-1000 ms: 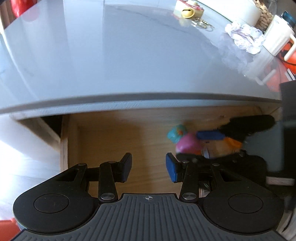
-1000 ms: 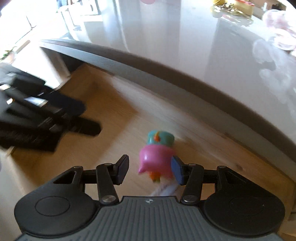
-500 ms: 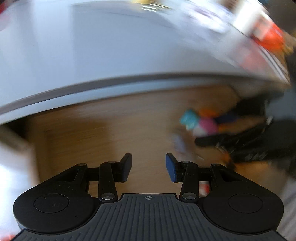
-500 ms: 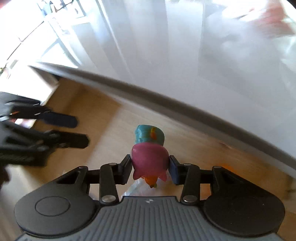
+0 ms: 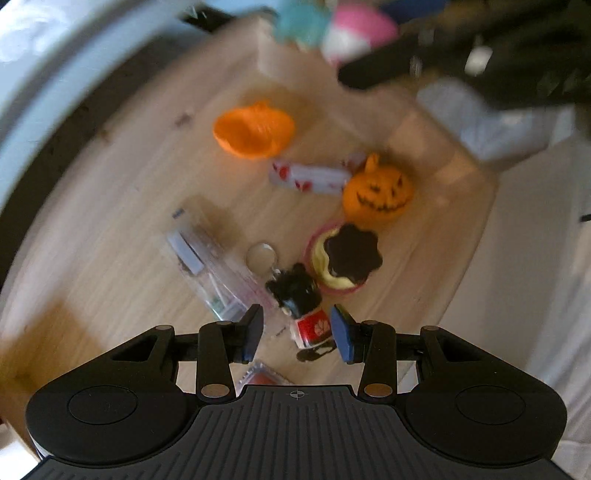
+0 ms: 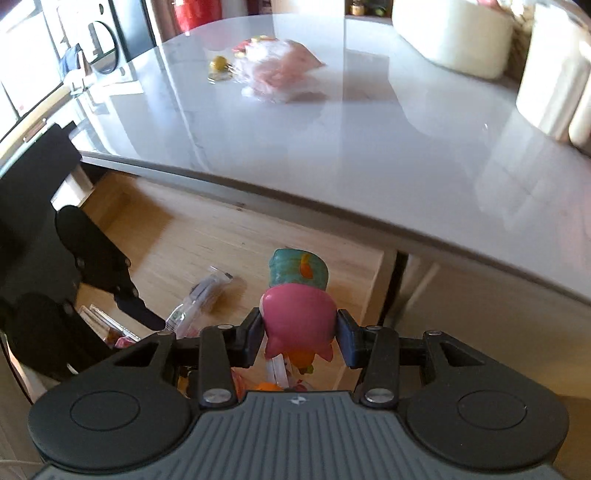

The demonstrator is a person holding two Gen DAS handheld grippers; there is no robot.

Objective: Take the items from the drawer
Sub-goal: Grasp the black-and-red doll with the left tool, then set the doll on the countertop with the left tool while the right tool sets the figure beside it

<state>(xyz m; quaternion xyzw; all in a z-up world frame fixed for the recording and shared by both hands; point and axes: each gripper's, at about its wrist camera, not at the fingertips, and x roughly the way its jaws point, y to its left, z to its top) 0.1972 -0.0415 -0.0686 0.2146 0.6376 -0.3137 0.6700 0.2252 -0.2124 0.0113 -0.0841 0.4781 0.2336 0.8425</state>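
My right gripper (image 6: 300, 332) is shut on a pink and teal toy figure (image 6: 297, 314), held above the open wooden drawer (image 6: 207, 236). The same toy (image 5: 332, 26) shows blurred at the top of the left wrist view. My left gripper (image 5: 297, 334) is open, low over the drawer floor (image 5: 110, 229). A black-haired keychain figure with a red body (image 5: 301, 306) lies between its fingers, untouched. Beyond it lie a chocolate cupcake toy (image 5: 343, 258), an orange pumpkin (image 5: 376, 192), a wrapped candy (image 5: 310, 177), an orange cup shape (image 5: 255, 129) and a clear packet (image 5: 207, 266).
The grey table top (image 6: 332, 129) overhangs the drawer's far side. On it lie a crumpled clear bag (image 6: 280, 70), a small yellow keychain (image 6: 219, 66) and white containers (image 6: 454, 33) at the back right. The left gripper's black body (image 6: 55, 288) fills the left of the right wrist view.
My right gripper has closed on the pink and teal toy and lifted it out of the drawer. My left gripper has swung right and tipped down over the other items.
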